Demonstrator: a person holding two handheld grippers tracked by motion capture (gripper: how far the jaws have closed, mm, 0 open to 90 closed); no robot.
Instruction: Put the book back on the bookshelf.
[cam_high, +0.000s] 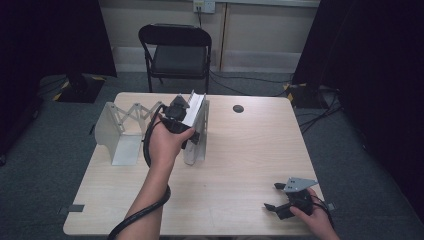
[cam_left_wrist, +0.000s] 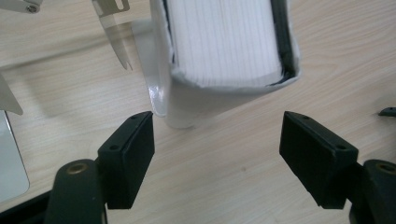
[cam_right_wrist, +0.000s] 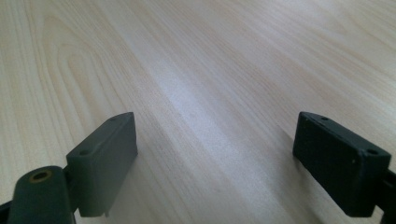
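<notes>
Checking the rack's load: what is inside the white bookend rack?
One white-covered book stands at the right end of the rack; its other slots look empty. The left hand-held gripper hides the book's lower part.

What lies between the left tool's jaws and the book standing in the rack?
Bare tabletop. In the left gripper view, the left tool has open jaws short of the book, with nothing lying between.

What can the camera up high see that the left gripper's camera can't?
High view alone: a black folding chair behind the table and the right gripper near the table's front edge. Left gripper view alone: the thick white book's fine page edges, close up. Both: the book, the white metal expandable book rack, the light wooden table and the left gripper, jaws apart.
</notes>
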